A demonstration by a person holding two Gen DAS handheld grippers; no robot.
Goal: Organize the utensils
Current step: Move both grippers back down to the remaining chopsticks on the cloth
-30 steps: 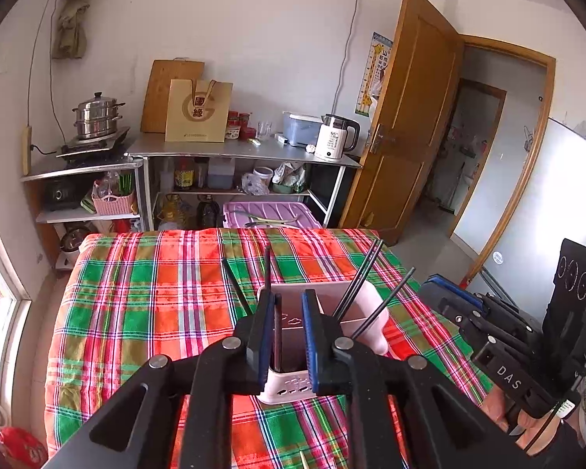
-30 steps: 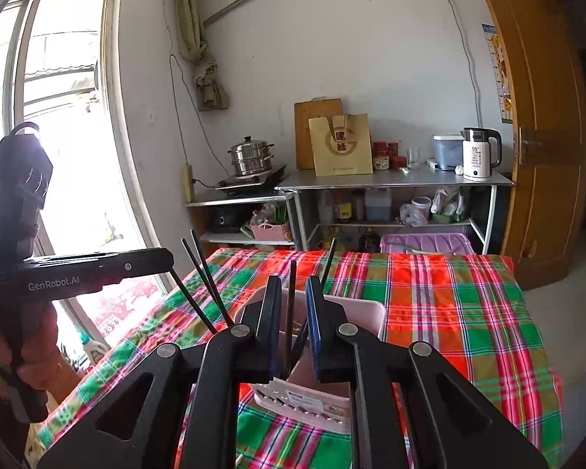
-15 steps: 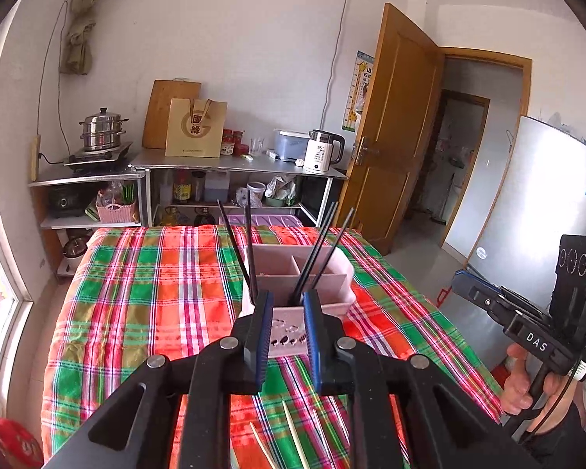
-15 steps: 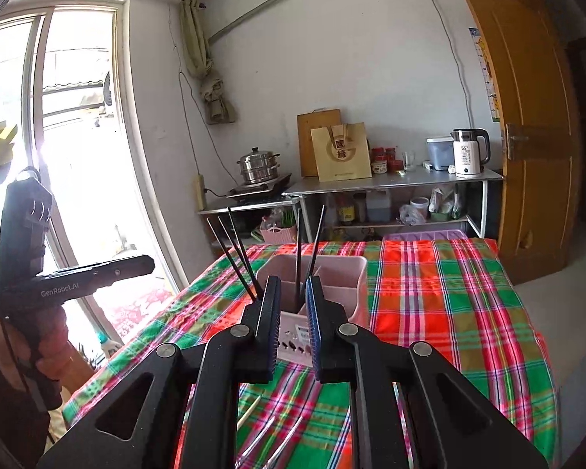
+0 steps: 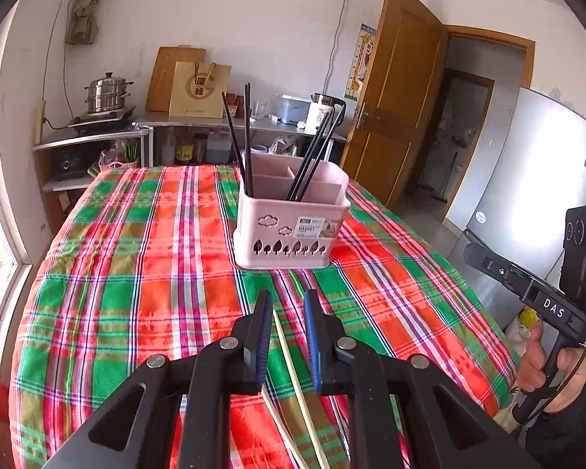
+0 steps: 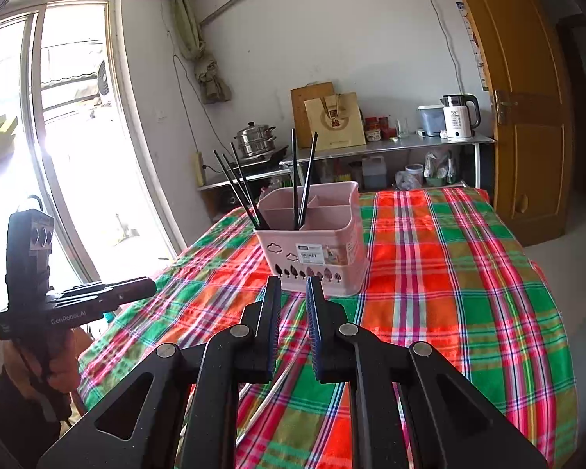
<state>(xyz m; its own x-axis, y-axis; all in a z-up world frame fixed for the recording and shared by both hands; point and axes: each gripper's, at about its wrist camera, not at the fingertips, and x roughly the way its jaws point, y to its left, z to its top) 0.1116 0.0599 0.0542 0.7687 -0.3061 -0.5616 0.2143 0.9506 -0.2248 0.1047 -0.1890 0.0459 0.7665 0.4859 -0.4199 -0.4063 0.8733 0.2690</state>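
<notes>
Left wrist view: the left gripper [image 5: 287, 301] hovers spread and empty over two pale wooden chopsticks [image 5: 293, 367] lying on the plaid-covered tabletop [image 5: 136, 273], near its front edge. The pink plastic divided utensil basket [image 5: 291, 230] stands toward the tabletop's middle, with black chopsticks [image 5: 247, 136] leaning in its compartments. The right gripper [image 6: 293, 287] is likewise parted, holding nothing. The pale sticks look light, stiff and thin, likely to roll or slip on the cloth; pinching both together near mid-length, fingers crosswise, seems the safest hold
</notes>
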